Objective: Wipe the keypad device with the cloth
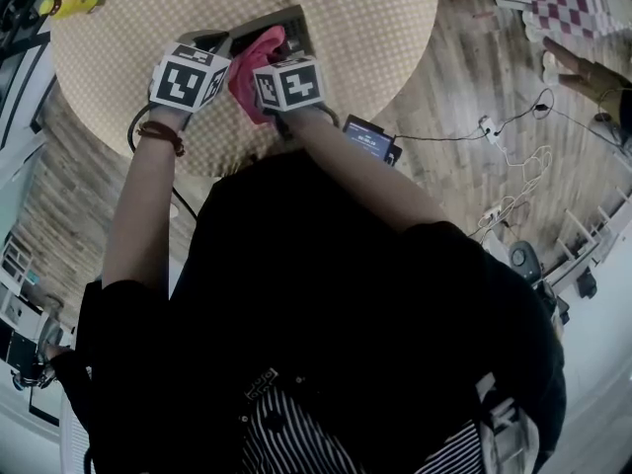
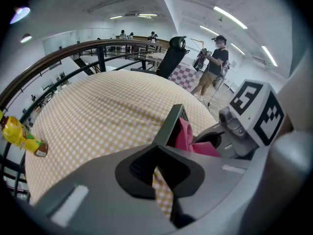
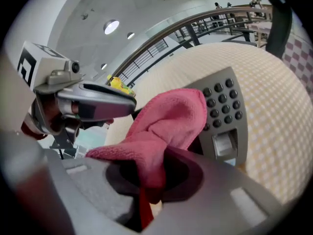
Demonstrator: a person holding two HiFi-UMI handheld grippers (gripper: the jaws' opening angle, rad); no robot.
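Note:
A grey keypad device [image 1: 286, 20] lies tilted near the near edge of the round table [image 1: 375, 28], which has a checked cover. My left gripper [image 1: 215, 39] is shut on its left edge; in the left gripper view that edge [image 2: 172, 124] runs up out of the closed jaws. My right gripper [image 3: 149, 177] is shut on a pink cloth [image 3: 166, 121]. The cloth is draped over the left part of the keypad device [image 3: 226, 106], leaving its dark buttons and small window showing. In the head view the pink cloth [image 1: 252, 67] bunches between the two marker cubes.
A yellow bottle [image 1: 71, 3] lies at the table's far left. On the wooden floor to the right sit a small black screen unit [image 1: 370, 138] and loose white cables [image 1: 513, 166]. A black chair [image 2: 173, 55] and a standing person [image 2: 212, 70] are beyond the table.

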